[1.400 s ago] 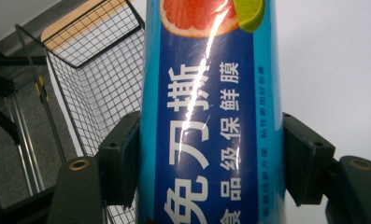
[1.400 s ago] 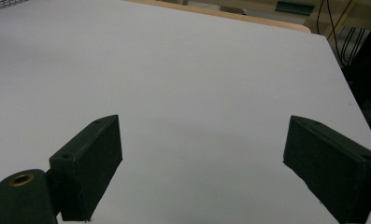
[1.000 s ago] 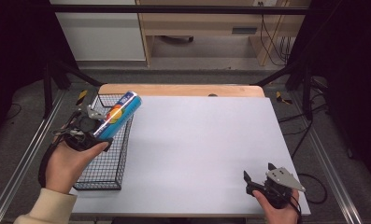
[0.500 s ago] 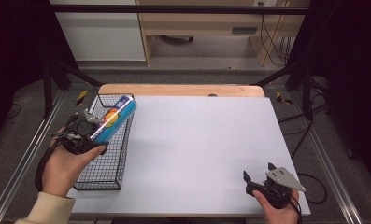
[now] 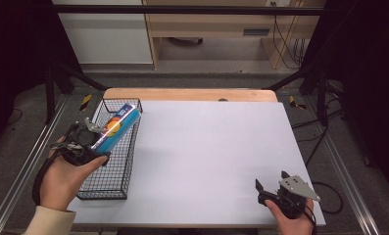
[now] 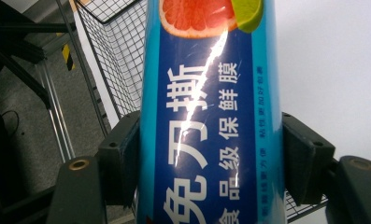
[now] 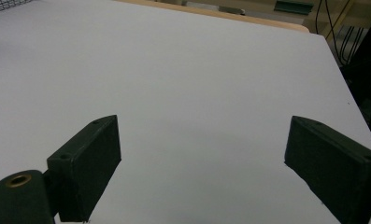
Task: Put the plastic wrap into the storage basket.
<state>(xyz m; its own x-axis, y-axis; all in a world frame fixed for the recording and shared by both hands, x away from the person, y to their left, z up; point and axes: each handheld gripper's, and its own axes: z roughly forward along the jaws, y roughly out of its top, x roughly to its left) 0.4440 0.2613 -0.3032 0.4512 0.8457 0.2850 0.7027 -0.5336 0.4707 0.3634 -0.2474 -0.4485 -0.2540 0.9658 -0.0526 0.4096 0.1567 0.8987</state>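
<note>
Lowered over basket: glossy blue box, possibly cling film.

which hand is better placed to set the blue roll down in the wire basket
Left. The left gripper is already shut on the blue roll above the wire basket; the right gripper sits open and empty at the table's opposite corner.

In the left gripper view the blue box runs off the top and bottom edges, and its smallest print (the thin column at the right) is too fine to read. It hides most of the wire basket behind it. From above, the basket's floor beneath the box cannot be made out.
</note>
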